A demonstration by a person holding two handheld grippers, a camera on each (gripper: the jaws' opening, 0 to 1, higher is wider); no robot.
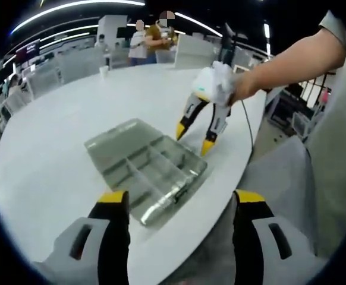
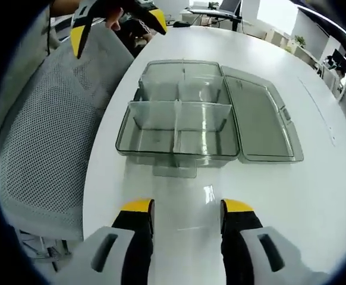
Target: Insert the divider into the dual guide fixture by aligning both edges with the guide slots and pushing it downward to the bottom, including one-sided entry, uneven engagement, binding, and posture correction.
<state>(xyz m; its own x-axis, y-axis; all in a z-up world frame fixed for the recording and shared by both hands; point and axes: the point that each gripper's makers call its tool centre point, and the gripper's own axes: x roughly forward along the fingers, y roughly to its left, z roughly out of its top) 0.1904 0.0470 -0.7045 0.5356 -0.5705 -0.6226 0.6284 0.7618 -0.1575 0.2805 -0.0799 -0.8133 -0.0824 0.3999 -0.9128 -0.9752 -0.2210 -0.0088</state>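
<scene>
One box: a clear, smoke-tinted plastic organiser box (image 2: 176,127) is lying open on the white table (image 2: 315,196), its flat hinged lid (image 2: 261,122) folded out to the side and resting on the tabletop.
Dividers: thin transparent dividers (image 2: 176,122) are standing upright inside the box, one long wall crossing it and shorter ones splitting it into rectangular compartments; whether every edge is seated fully in its slots is too fine to tell.
Box shape: the box is showing rounded corners, glossy walls and a small latch tab (image 2: 174,171) jutting from the near edge.
Table: the surface is looking smooth, matte and curved at its edge.
Right gripper (image 2: 186,215): its yellow-tipped jaws are standing apart, holding nothing, hovering above bare table just short of the box; in the left gripper view it (image 1: 195,135) is hanging over the far side of the box in a hand (image 1: 235,83), jaws spread.
Left gripper (image 1: 180,205): its jaws are spread wide, gripping nothing, poised near the box's corner at the table edge.
Chair: a grey mesh-backed chair (image 2: 54,148) is sitting beside the table.
Writing: no legible text is reading out on the box.
Background: people (image 1: 149,38) are standing at the far side of the table.
</scene>
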